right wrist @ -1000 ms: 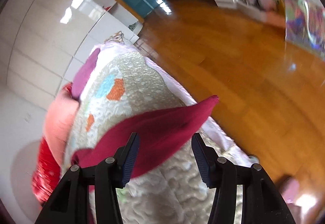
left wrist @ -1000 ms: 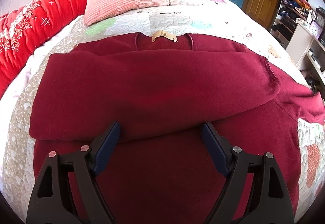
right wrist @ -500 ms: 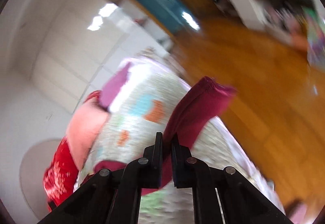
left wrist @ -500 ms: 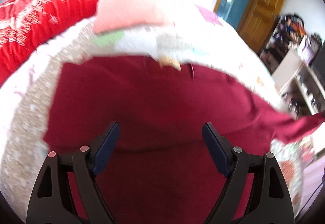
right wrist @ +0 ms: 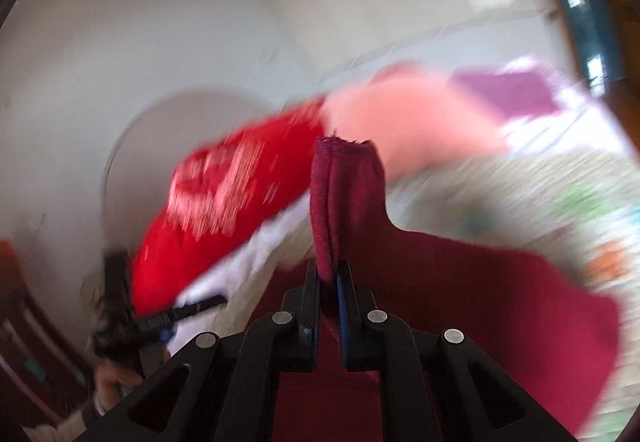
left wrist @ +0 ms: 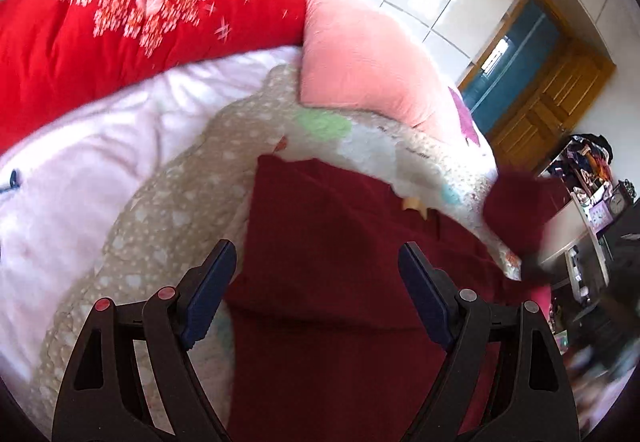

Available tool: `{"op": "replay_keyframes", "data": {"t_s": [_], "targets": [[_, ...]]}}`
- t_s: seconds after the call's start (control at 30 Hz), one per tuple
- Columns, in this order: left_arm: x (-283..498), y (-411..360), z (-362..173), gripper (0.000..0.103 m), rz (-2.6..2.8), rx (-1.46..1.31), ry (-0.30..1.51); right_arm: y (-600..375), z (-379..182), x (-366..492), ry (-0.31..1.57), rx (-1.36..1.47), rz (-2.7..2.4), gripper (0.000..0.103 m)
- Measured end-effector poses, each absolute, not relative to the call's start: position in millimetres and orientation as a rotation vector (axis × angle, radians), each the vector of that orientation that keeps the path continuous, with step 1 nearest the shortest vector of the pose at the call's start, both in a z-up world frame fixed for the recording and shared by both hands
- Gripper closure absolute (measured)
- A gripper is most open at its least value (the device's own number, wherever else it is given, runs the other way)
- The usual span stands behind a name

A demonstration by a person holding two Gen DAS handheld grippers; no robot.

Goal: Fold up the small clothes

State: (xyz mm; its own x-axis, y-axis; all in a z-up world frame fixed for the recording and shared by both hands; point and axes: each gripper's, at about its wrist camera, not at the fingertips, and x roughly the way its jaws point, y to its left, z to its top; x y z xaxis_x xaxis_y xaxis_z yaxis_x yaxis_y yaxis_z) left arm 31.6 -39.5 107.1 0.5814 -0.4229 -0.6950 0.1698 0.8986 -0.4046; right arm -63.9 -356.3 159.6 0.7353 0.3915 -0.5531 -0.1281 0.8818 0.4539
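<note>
A dark red sweater (left wrist: 344, 282) lies on the quilted bed cover (left wrist: 160, 226), partly folded, with a tan neck label (left wrist: 414, 205) showing. My left gripper (left wrist: 316, 294) hangs open above the sweater's left part with nothing between its fingers. My right gripper (right wrist: 329, 296) is shut on the sweater's sleeve cuff (right wrist: 344, 197), which stands up from the jaws and trails back to the sweater body (right wrist: 500, 306). In the left wrist view the lifted sleeve (left wrist: 516, 209) shows blurred at the right, above the bed.
A red patterned duvet (left wrist: 132, 33) and a pink pillow (left wrist: 368, 61) lie at the head of the bed. A wooden door (left wrist: 548, 101) and cluttered shelves (left wrist: 588, 185) stand to the right. In the right wrist view the other gripper's frame (right wrist: 132, 318) shows at lower left, blurred.
My right gripper shut on the sleeve cuff and swung it up and across over the bed. My left gripper stayed open and shifted left, rolling, so the duvet now fills its upper view.
</note>
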Motion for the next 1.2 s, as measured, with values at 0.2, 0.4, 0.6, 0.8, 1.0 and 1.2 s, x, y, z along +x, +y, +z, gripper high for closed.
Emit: {"op": "replay_keyframes", "data": {"t_s": [0.2,0.4,0.6,0.8,1.0,1.2], "targets": [[34,-52,92,0.020,-0.387,-0.281,0.918,-276,51,-35,1.015,0.297,0.392,0.081],[40,-77,80,0.020,-0.411,-0.216,0.947,-347,99,-96,0.882,0.384,0.320,0.062],[51,-111,50,0.054,-0.411,-0.152,1.044,-420,119,-147,0.839,0.383,0.111,0.059],[52,-138,76,0.087,-0.474,-0.085,0.984,-476,97,-164,0.874,0.391,-0.205,0.059],[75,-106,140,0.088,-0.408,-0.125,0.817,-476,106,-145,0.829,0.451,-0.175,0.059],[88,-73,89,0.088,-0.327,-0.175,0.942,-437,107,-111,0.839,0.322,-0.098,0.059]]}}
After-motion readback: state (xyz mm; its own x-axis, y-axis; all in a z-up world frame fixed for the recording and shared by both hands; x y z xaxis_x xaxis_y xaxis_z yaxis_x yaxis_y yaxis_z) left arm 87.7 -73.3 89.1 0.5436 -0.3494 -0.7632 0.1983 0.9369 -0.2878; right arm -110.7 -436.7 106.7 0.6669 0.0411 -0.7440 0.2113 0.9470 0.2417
